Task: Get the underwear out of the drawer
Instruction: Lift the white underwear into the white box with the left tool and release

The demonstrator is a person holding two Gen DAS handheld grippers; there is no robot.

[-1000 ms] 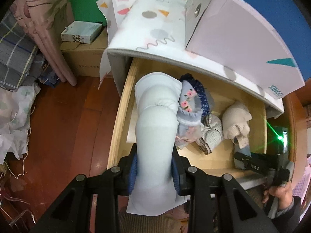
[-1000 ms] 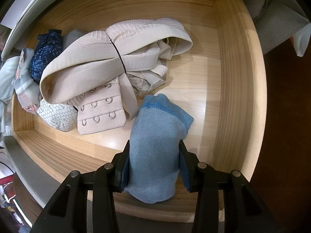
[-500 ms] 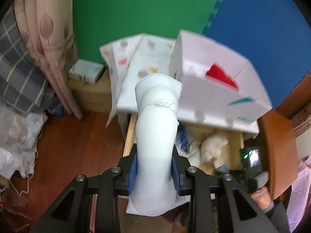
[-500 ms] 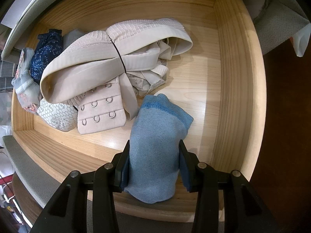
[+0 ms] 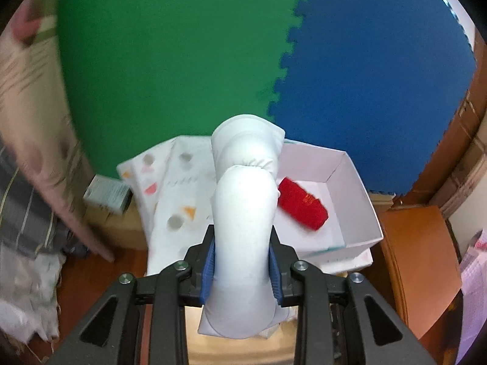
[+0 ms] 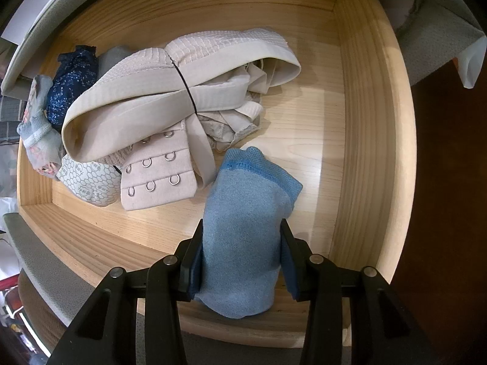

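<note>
The left gripper (image 5: 242,261) is clamped on a rolled pale white piece of underwear (image 5: 243,213), its blue pads pressing either side of the roll, which rises past the fingertips and folds over at a gathered seam. Beyond the jaws and a little to their right stands an open white box (image 5: 350,182) with a red rolled garment (image 5: 301,203) lying on its floor. To the left of the jaws a white sheet printed with grey dots and coloured shapes (image 5: 176,200) hangs down. Behind everything are a green foam mat (image 5: 170,60) and a blue foam mat (image 5: 374,76), joined along a toothed edge. The picture is blurred at its left side, where a curtain-like cloth (image 5: 27,106) shows.

The right gripper (image 6: 240,258) points down into the wooden drawer (image 6: 371,121) and is closed on a rolled light blue piece of underwear (image 6: 246,231), gripped between the blue pads with its stitched hem just past the fingertips; whether the roll is touching the drawer floor cannot be told. Ahead of the jaws and to their left lies a beige bra (image 6: 182,97) with its hook-and-eye band (image 6: 155,173) turned up. Further left are a white honeycomb-print garment (image 6: 88,179), a dark blue speckled one (image 6: 73,85) and a pale floral one (image 6: 39,140), bunched against the drawer's left wall.
</note>
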